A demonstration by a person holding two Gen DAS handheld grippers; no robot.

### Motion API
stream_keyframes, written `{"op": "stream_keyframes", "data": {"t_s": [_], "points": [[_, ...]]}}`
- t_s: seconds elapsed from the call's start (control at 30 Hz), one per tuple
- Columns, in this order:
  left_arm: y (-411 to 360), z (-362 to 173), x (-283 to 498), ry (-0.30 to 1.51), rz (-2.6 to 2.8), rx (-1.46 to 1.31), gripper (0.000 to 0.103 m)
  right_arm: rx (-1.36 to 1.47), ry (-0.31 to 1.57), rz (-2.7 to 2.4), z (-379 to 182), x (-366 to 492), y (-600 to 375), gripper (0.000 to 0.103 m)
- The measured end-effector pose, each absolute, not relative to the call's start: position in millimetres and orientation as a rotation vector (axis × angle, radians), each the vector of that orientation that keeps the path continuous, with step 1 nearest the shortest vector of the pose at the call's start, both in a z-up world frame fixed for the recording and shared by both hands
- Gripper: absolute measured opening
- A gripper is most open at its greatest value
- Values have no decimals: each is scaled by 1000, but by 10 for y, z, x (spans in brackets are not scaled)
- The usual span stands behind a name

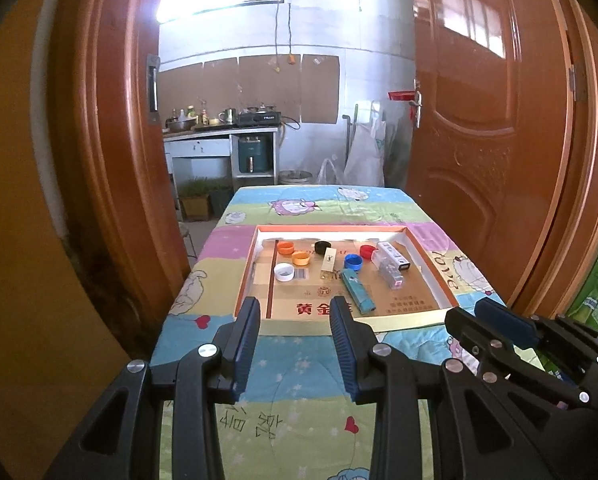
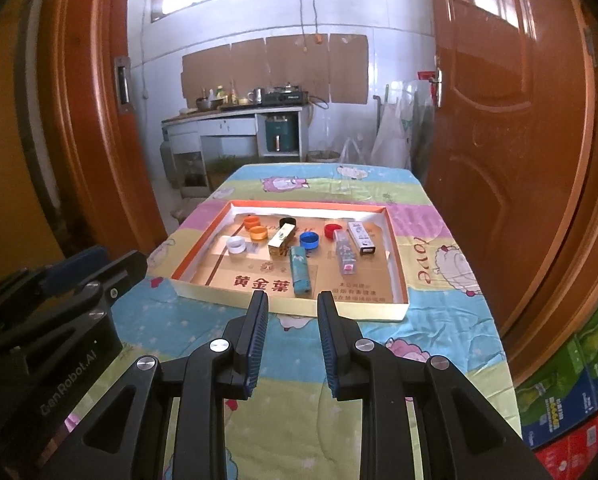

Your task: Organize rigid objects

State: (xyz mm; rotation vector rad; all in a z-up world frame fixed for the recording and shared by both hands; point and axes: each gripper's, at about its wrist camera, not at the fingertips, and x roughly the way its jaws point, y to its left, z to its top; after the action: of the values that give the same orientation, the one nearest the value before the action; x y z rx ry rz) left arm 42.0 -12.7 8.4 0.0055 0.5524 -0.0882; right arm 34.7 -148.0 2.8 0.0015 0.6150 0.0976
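Teal box [image 2: 299, 271] lengthwise, seemingly toward the camera.

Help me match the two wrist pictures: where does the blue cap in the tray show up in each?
Left wrist: the blue cap sits right of centre in the tray, beside the red cap.
Right wrist: the blue cap sits mid-tray, left of the red cap.
Shared landmark: the teal box lying just nearer the camera.
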Motion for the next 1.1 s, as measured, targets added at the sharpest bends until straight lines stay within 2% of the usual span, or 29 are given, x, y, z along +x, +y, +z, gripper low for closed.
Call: {"op": "stream_keyframes", "data": {"t_s": [0.37, 1.1], "points": [[-63, 189, 97, 494, -60, 3, 36, -10, 570, 85, 157, 68, -1395, 26], [-23, 223, -96, 495, -96, -15, 36, -1, 526, 71, 234, -195, -1385, 26]]}}
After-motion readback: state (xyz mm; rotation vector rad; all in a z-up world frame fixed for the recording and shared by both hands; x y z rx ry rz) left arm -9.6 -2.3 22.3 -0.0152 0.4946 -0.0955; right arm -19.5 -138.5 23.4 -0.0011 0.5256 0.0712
